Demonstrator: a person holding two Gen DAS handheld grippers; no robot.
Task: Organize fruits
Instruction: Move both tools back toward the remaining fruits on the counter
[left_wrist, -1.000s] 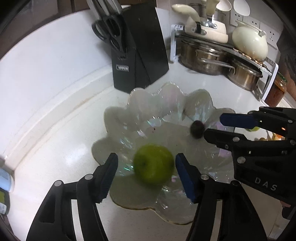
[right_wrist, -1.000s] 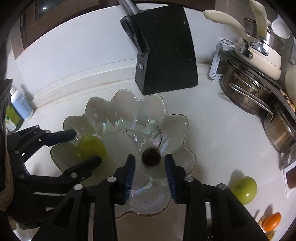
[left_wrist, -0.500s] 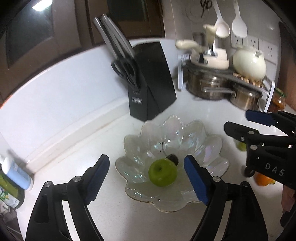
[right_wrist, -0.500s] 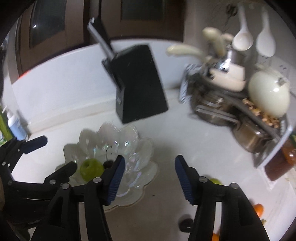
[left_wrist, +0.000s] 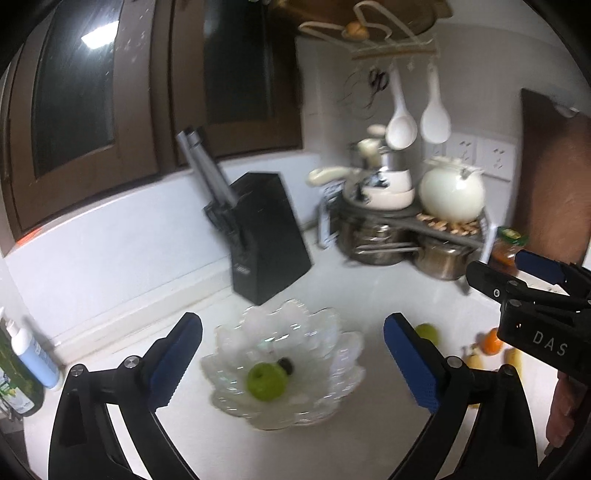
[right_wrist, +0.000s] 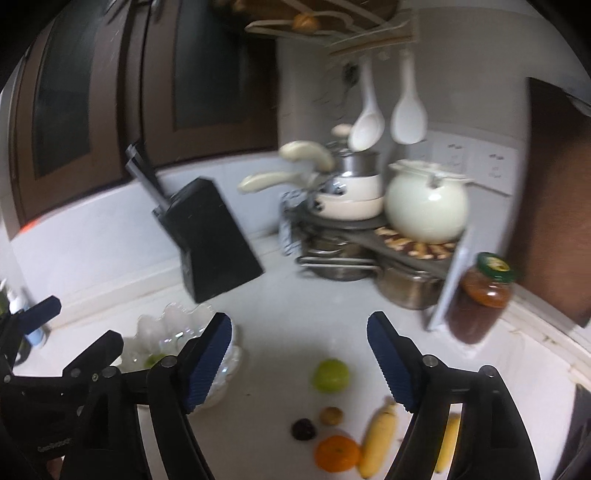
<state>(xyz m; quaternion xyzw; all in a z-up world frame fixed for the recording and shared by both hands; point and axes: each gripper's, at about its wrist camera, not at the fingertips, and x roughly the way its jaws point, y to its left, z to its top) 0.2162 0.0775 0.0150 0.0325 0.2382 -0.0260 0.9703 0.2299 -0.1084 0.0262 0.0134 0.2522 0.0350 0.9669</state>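
- Your left gripper (left_wrist: 291, 354) has just been opening; jaws wide, empty.
- Your right gripper (right_wrist: 299, 362), likewise opening, holds nothing.
- Green apple (left_wrist: 266, 381) and dark fruit (left_wrist: 286, 365) lie in the glass bowl (left_wrist: 332, 354) on the counter (left_wrist: 369, 295).

A home kitchen. A knife block (left_wrist: 264, 236) stands on the white counter (left_wrist: 354, 435). Stacked steel pots (left_wrist: 373, 240) and hanging ladles (left_wrist: 400, 125) fill its far corner.
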